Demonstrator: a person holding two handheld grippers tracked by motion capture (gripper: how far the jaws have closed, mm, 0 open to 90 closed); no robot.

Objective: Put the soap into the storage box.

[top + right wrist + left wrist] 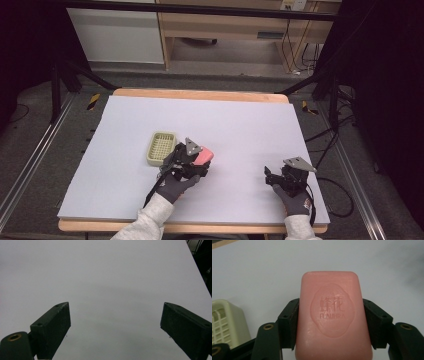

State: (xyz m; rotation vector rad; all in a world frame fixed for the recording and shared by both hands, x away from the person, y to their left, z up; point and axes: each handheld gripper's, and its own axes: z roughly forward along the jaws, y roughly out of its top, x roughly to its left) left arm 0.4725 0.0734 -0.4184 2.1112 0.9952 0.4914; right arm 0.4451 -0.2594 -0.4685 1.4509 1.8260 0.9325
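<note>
A pale sheet covers the desk [240,125], wooden edges showing. The left tool [331,315] is clenched on a pink soap bar [333,315], held above the sheet at four o'clock from the cream soap dish [161,148]. The right tool [115,325], at the desk's five o'clock, stands released, gripping nothing.

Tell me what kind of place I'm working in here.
Probably a lab recording station, not a home: a white board-covered wooden table ringed by black curtains and metal floor rails, with loose cables and a wooden bench behind.
</note>
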